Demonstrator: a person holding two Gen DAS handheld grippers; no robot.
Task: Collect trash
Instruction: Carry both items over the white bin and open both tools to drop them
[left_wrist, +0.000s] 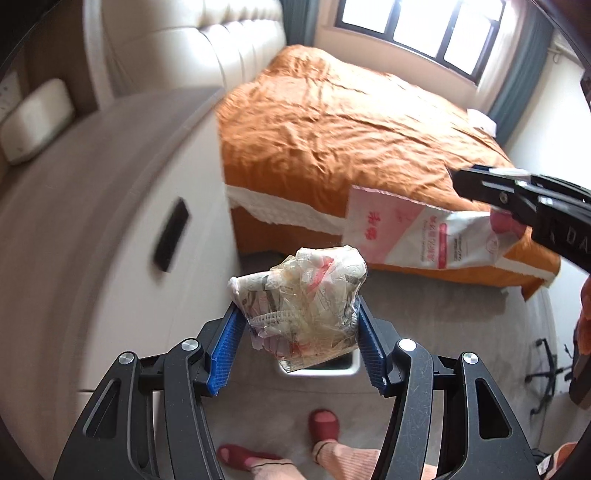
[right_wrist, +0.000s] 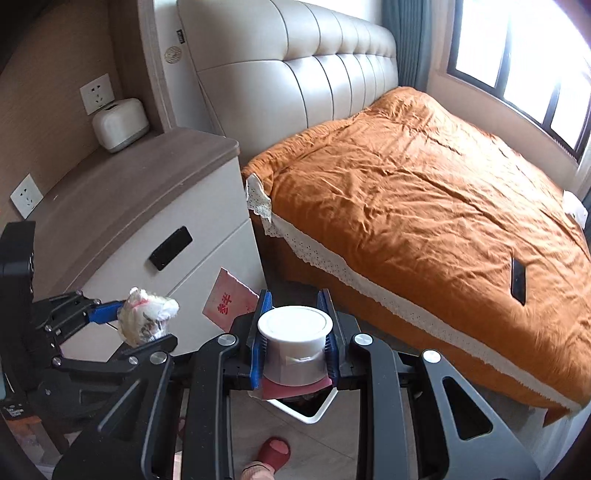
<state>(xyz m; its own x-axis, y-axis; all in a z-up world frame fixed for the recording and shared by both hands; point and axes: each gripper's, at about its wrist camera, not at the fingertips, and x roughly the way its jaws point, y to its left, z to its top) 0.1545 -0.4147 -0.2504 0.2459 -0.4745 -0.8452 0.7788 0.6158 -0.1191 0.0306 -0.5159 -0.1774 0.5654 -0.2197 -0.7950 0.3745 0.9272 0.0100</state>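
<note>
My left gripper (left_wrist: 301, 325) is closed on a crumpled plastic wad (left_wrist: 303, 295), pressed between both blue pads so it cannot fall while I carry it. My right gripper (right_wrist: 293, 341) is clamped on a white cup (right_wrist: 295, 339) together with a pink packet (right_wrist: 231, 304), which hangs out at the side. Both grippers point down to the white bin (right_wrist: 314, 411) on the floor, just below them, between the nightstand (right_wrist: 147, 206) and the bed (right_wrist: 424, 221). I think the trash should be dropped there next.
</note>
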